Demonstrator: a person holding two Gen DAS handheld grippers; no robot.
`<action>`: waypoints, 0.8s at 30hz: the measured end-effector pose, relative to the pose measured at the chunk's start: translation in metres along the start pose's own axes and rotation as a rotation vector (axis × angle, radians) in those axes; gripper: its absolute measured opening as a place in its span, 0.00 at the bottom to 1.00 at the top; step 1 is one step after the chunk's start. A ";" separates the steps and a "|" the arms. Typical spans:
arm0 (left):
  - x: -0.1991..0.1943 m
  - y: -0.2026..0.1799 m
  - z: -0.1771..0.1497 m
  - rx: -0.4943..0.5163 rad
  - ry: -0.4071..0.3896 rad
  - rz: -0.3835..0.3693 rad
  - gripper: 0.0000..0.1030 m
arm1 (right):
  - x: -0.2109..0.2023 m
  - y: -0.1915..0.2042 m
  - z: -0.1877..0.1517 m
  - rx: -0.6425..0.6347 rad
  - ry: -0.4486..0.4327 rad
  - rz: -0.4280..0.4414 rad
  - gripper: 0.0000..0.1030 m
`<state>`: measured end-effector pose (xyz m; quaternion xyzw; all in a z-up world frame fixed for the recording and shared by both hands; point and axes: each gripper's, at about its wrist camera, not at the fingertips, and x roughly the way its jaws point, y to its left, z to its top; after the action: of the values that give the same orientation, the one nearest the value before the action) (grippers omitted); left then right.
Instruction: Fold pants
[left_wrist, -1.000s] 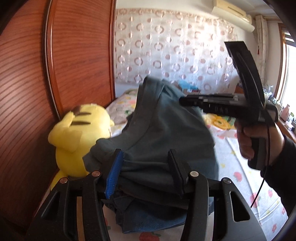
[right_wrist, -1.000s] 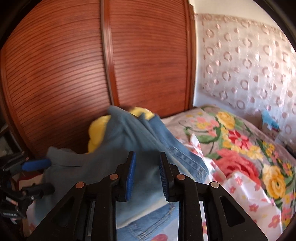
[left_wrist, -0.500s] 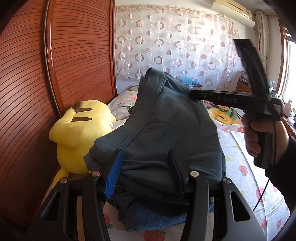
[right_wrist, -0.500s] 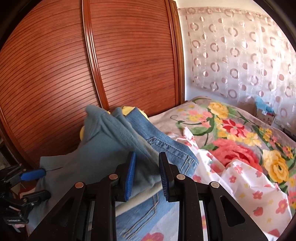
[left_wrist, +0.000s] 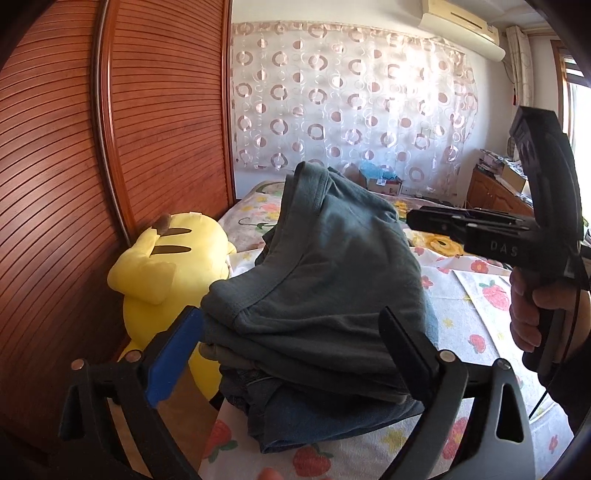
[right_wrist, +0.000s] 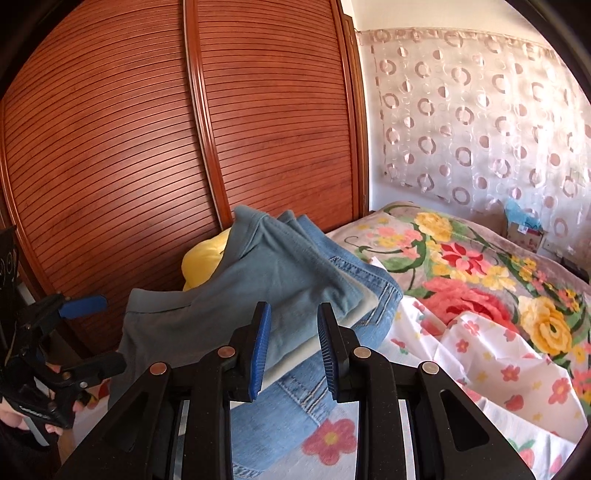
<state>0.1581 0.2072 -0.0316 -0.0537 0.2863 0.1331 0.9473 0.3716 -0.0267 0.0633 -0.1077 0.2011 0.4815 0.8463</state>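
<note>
A yellow plush toy (left_wrist: 173, 273) sits at left behind the folded pants (left_wrist: 325, 295), stacked on the floral bed (right_wrist: 476, 280). The left tongs (left_wrist: 291, 343) are opening around the stack, not pressing; the right tongs (right_wrist: 293, 332), lettered "DAS", open clear of it.

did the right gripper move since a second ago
Yes. In the left wrist view the right gripper has pulled back rightward off the folded pants, measured against the curtain; its jaws are opening.
</note>
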 end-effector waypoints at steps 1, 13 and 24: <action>-0.001 -0.001 0.000 0.004 -0.001 0.006 0.94 | 0.000 0.001 0.000 -0.003 -0.002 0.001 0.36; -0.007 -0.004 -0.007 0.014 0.001 0.008 0.94 | -0.011 0.008 -0.009 0.011 0.010 -0.030 0.60; -0.029 -0.015 -0.009 0.047 -0.029 -0.009 0.94 | -0.050 0.030 -0.022 0.017 -0.029 -0.090 0.70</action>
<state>0.1344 0.1843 -0.0221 -0.0307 0.2752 0.1231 0.9530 0.3181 -0.0582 0.0655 -0.1024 0.1877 0.4427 0.8708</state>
